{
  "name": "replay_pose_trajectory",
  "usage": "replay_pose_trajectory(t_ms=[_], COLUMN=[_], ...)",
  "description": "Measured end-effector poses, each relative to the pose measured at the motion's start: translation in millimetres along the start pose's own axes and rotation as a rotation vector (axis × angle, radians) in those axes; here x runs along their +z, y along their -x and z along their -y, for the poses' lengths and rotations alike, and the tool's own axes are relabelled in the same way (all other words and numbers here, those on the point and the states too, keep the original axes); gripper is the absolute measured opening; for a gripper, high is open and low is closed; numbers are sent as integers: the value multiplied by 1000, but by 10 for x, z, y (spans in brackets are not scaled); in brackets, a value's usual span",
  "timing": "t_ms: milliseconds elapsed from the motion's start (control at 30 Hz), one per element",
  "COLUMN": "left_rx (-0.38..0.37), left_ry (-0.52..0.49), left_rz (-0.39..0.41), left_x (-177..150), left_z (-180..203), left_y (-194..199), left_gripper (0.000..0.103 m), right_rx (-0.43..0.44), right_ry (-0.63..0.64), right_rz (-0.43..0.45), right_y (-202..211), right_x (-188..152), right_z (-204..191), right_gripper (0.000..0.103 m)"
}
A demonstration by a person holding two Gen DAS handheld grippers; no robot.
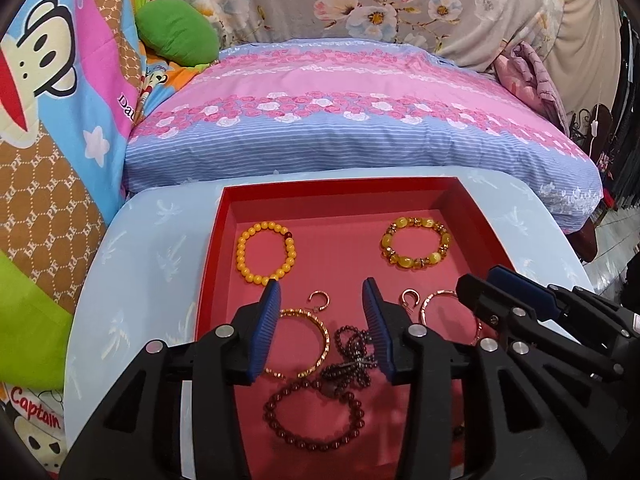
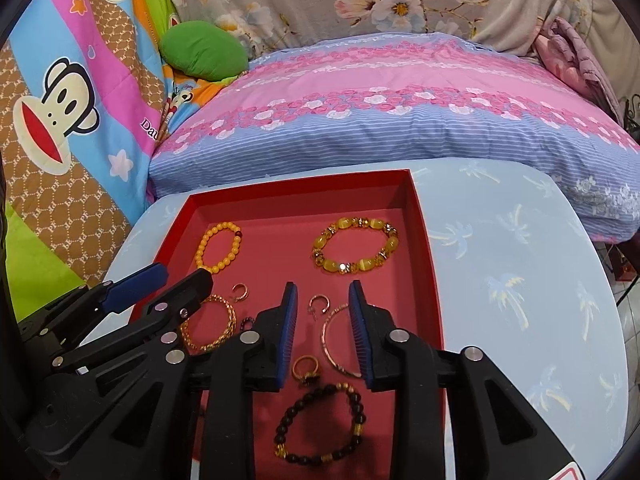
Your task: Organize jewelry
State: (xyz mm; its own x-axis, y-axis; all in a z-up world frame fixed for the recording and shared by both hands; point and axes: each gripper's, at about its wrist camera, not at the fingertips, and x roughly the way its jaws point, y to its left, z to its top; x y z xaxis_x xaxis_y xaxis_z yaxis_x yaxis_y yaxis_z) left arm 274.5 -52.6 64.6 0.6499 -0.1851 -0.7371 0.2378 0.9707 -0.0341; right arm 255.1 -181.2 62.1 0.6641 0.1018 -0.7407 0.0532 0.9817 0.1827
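Above the red tray (image 1: pixel 456 204) on the pale blue worktop (image 2: pixel 520 264), left gripper (image 1: pixel 322 320) and right gripper (image 2: pixel 322 320) fingers released, empty, bracelets and rings lying loose below.

pale blue table (image 2: pixel 500 264), red tray (image 2: pixel 424 264) on it

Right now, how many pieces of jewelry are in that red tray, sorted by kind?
Bead bracelets: 4
Bangles: 2
Hoop earrings: 2
Ring: 1
Tangled bead strand: 1
Total: 10
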Motion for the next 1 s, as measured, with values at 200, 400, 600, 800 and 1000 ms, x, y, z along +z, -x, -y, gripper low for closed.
replay_pose_trajectory(t_ms=[200, 400, 600, 800, 1000], left_rx=[0, 1, 13, 34, 65], left_ry=[3, 0, 26, 63, 79], left_rz=[12, 13, 26, 33, 40], left_x=[-116, -260, -437, -581, -691], left_z=[-2, 37, 36, -34, -92], left_y=[181, 346, 498, 593, 642], left_gripper=[47, 47, 59, 75, 87], right_rx=[-12, -45, -93, -111, -132], right_ry=[-3, 30, 48, 31, 21], right_rz=[18, 42, 84, 95, 105], right_y=[192, 384, 576, 672, 721], right_x=[-133, -272, -454, -581, -681], right_z=[20, -28, -20, 45, 86], right_gripper=[39, 40, 49, 62, 74])
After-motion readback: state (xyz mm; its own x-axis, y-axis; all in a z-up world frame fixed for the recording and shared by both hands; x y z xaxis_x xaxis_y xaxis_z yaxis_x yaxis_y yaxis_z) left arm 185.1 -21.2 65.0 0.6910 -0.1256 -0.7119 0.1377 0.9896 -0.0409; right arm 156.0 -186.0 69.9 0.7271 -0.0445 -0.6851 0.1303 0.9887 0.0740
